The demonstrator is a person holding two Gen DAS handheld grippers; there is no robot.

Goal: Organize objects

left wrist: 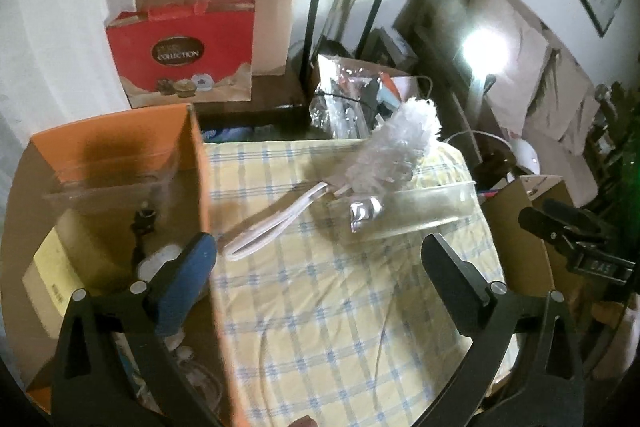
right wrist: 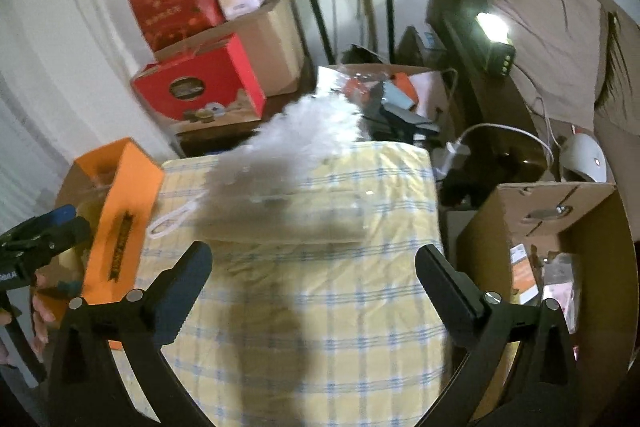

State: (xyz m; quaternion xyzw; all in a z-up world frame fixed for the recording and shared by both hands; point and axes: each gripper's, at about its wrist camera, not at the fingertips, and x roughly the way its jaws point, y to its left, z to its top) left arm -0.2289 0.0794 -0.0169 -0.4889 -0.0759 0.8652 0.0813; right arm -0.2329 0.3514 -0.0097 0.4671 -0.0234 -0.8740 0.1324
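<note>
A white fluffy duster [left wrist: 394,143] with a white loop handle [left wrist: 272,227] lies on the yellow checked cloth [left wrist: 340,307], its head partly over a clear plastic container [left wrist: 412,211] that holds a small silver object [left wrist: 364,213]. An orange box [left wrist: 120,155] stands at the left with a clear tub and small items inside. My left gripper [left wrist: 320,259] is open and empty, its left finger over the orange box's edge. My right gripper [right wrist: 314,267] is open and empty above the cloth [right wrist: 320,327], short of the duster [right wrist: 304,135]. The orange box [right wrist: 120,211] is at its left.
Red gift boxes [left wrist: 184,51] and cardboard boxes are stacked behind the table. Speaker stands [left wrist: 312,19] and a cluttered box [left wrist: 368,95] stand at the back. An open cardboard box [right wrist: 560,247] sits right of the table. A bright lamp [right wrist: 492,27] shines at the right.
</note>
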